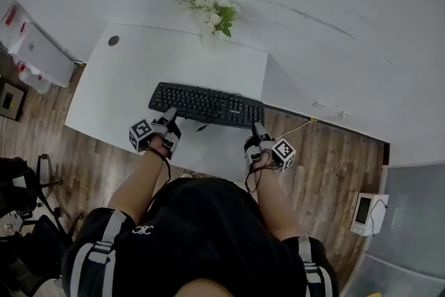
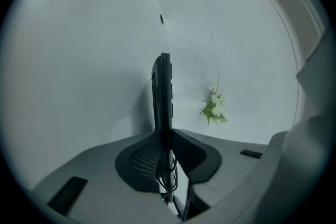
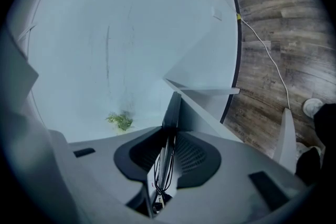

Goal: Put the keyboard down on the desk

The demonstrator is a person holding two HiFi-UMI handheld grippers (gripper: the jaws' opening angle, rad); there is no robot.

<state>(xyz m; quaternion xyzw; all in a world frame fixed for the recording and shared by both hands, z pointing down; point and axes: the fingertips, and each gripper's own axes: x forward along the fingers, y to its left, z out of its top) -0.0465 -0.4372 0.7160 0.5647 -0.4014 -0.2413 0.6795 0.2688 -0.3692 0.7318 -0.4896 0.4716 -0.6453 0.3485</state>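
Both arms out in front of you, elbows bent, forearms angling inward toward the desk (image 1: 118, 87). Your left forearm (image 1: 139, 181) runs up from the lower left. Your right forearm (image 1: 274, 202) runs up from the lower right, a little nearer your body.

Left tool (image 1: 169, 115): points forward and slightly right, with its marker cube (image 1: 141, 133) on the outer left side. Jaws narrow, clamped on the left end of the keyboard (image 1: 206, 105). In the left gripper view the keyboard runs edge-on straight out from between the pads.

Right tool (image 1: 257, 129): points forward and slightly left, with its marker cube (image 1: 284, 153) on the outer right side. Jaws narrow, clamped on the keyboard's right end. In the right gripper view the board again shows edge-on between the pads.

Keyboard: black, keys up, spanning between the two tools over the near half of the white desk. Its right end reaches the desk's right edge. You cannot tell from these views whether its underside touches the desktop. A loop of its cable (image 1: 202, 127) shows at the near edge, and strands hang between the jaws in both gripper views.

Flowers (image 1: 214, 14) stand at the desk's far edge by the wall, well apart from the keyboard. Wood floor (image 1: 327, 149) lies to the right of the desk.
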